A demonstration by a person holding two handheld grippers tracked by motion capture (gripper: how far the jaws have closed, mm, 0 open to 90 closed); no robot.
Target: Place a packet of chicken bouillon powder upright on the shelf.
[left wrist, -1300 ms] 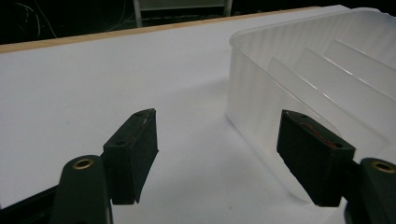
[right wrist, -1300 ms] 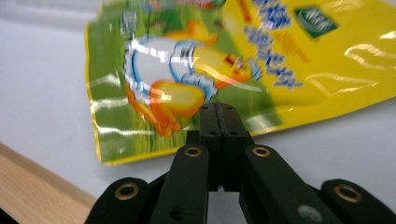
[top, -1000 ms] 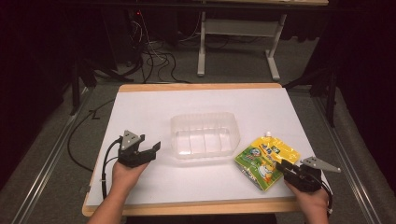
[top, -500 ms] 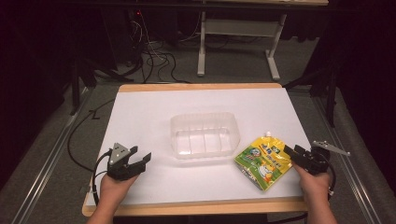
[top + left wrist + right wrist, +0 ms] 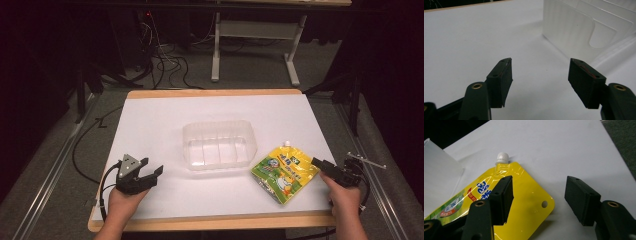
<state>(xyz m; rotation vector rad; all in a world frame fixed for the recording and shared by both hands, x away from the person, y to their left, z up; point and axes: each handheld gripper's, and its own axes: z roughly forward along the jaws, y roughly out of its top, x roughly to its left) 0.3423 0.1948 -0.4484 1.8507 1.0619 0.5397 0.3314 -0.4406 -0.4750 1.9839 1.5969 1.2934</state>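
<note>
Pouch (image 5: 284, 172), yellow with a white cap (image 5: 502, 157), lies flat on the white table (image 5: 160, 120) just right of the clear tub (image 5: 219, 145), its cap end pointing away from the person. The right gripper (image 5: 327, 167) sits at the pouch's right edge; its jaws have just been opening and now stand wide with nothing pinched, one jaw over the yellow film, the other over bare table beside the corner with the punched hole (image 5: 544, 204). To take it cleanly, I would slide in low so the edge goes well between the pads, then close on the flat seam near that corner rather than on the bulging middle, which may squirm or slip. The left gripper (image 5: 145, 176) rests well apart near the table's front left, its jaws open and empty, facing the tub's wall (image 5: 571, 30); it looks placed to steady the tub if the pouch goes in.
</note>
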